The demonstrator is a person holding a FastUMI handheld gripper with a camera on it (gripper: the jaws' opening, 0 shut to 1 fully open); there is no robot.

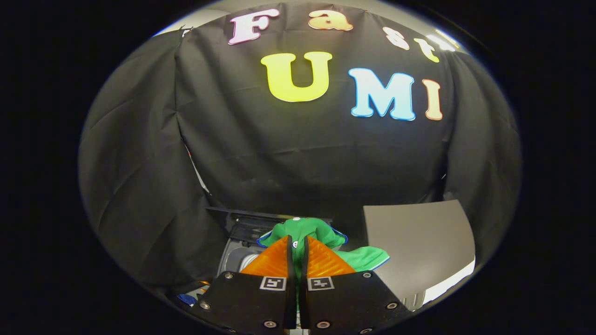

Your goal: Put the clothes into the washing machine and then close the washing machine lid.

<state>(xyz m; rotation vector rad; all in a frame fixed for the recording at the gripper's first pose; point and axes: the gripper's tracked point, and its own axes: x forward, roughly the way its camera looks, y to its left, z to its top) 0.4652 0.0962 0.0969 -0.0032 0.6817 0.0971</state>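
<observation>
Gripper (298,242) pinched green garment (321,232), fingers nearly closed on it | garment hung above washing machine (235,256) opening, lid (419,242) up beside | you needed to lower deep before releasing

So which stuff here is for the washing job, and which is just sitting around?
For the job:
- green garment, pinched between the closed fingers
- washing machine, just below them
- its raised lid

Just there:
- black booth cloth
- small blue item beside the machine, unclear
</observation>
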